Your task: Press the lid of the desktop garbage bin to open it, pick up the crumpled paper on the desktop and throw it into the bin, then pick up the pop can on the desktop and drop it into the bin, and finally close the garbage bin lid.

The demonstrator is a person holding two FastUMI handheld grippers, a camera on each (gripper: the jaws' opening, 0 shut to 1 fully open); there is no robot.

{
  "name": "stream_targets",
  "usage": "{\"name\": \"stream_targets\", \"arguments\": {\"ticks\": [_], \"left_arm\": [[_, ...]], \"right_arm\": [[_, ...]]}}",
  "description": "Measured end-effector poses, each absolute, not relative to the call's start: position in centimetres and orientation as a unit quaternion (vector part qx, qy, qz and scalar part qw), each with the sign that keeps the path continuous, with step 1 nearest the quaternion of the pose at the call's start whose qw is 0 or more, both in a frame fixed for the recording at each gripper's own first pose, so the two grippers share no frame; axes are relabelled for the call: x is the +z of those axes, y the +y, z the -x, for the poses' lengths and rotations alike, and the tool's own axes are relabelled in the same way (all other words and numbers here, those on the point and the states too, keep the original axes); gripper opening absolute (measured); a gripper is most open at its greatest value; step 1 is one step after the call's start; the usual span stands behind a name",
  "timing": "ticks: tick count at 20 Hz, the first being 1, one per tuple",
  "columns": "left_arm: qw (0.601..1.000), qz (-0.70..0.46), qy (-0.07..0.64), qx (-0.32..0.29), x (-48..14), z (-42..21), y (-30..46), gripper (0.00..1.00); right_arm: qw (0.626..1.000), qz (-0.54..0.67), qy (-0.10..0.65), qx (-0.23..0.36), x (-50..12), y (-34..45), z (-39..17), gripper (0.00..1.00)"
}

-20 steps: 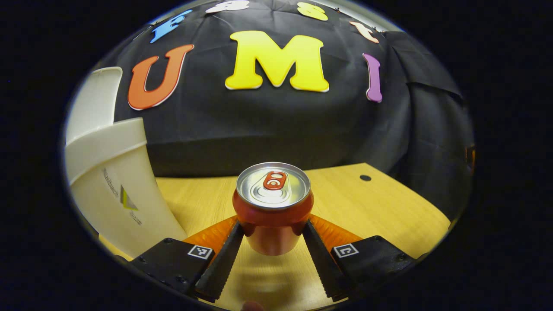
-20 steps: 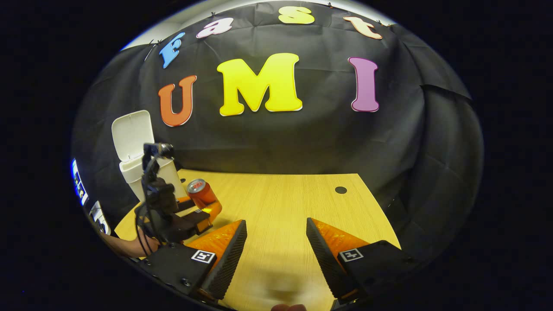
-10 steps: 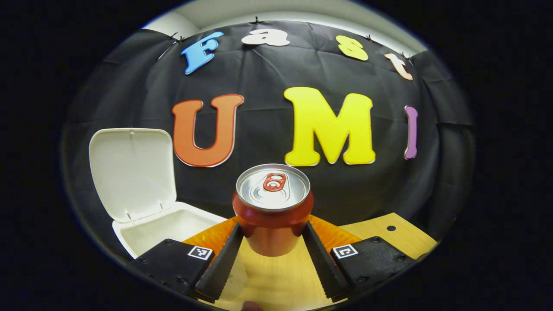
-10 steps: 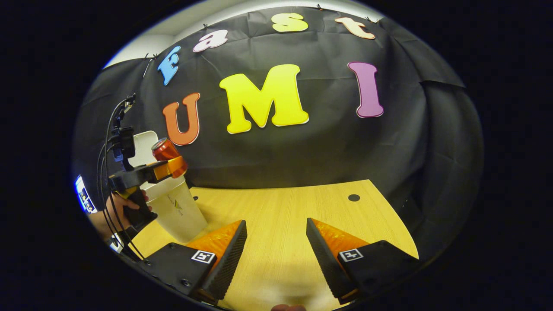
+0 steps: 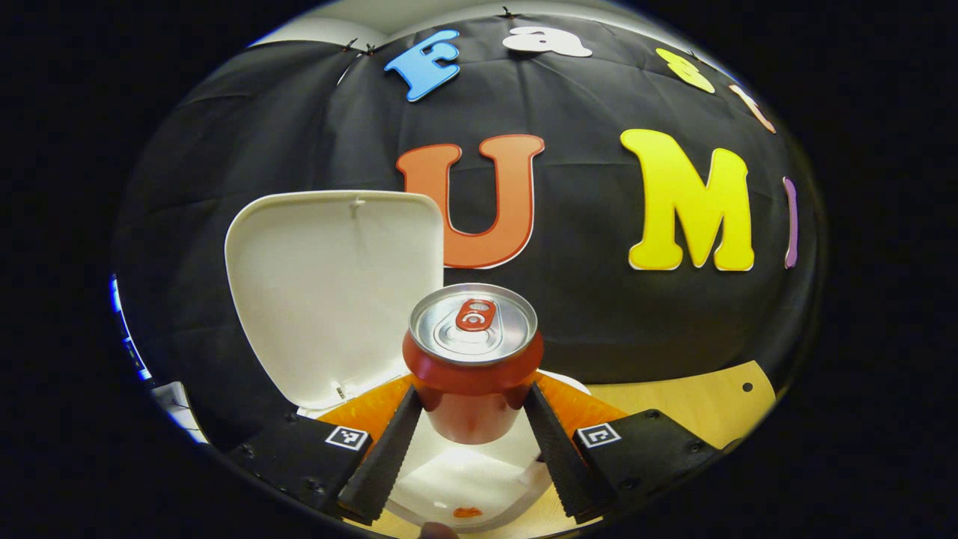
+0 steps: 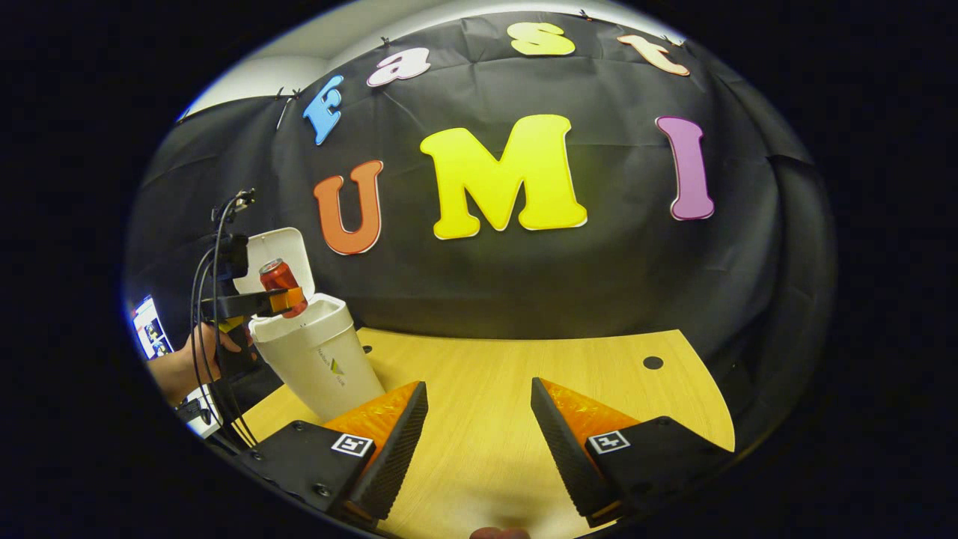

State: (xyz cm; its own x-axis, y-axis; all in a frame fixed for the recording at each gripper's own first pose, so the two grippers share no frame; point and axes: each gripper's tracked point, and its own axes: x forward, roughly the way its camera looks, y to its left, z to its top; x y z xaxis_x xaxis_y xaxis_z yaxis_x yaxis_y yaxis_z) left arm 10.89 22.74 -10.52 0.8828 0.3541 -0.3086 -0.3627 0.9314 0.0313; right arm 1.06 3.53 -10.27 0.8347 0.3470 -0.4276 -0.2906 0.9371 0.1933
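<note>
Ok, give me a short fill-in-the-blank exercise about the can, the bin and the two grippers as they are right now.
1. The left gripper is shut on the ____.
2. The lid of the white bin stands ____.
3. The can is held ____ the bin's opening.
4. The right gripper, over the wooden table, holds ____.

Missing words: pop can; open; above; nothing

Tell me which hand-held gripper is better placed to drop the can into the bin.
Left hand-held gripper: it grips the red pop can above the open white bin. Right hand-held gripper is open over the table.
</note>
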Motion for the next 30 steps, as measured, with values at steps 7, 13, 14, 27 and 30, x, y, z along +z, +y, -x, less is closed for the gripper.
{"name": "stream_targets", "arguments": {"ticks": [7,13,14,27,30], "left_arm": [[0.962,0.021,0.182,0.201,-11.2,-10.5,23.7,0.89],[0.970,0.034,0.136,0.196,-6.5,-10.4,21.5,0.93],[0.972,0.033,0.119,0.199,-4.8,-10.6,21.2,0.93],[0.953,0.007,0.005,0.303,9.7,-14.2,32.6,0.92],[0.942,0.007,0.033,0.334,8.4,-14.4,35.3,0.92]], "right_arm": [[0.952,-0.066,0.239,0.181,-10.6,5.0,-1.5,0.88],[0.951,-0.070,0.240,0.182,-10.8,4.9,-1.3,0.88],[0.951,-0.072,0.240,0.182,-10.8,4.8,-1.3,0.88],[0.963,-0.089,0.201,0.155,-7.2,1.8,-2.2,0.88],[0.961,-0.101,0.208,0.150,-7.2,1.6,-2.0,0.88]]}}
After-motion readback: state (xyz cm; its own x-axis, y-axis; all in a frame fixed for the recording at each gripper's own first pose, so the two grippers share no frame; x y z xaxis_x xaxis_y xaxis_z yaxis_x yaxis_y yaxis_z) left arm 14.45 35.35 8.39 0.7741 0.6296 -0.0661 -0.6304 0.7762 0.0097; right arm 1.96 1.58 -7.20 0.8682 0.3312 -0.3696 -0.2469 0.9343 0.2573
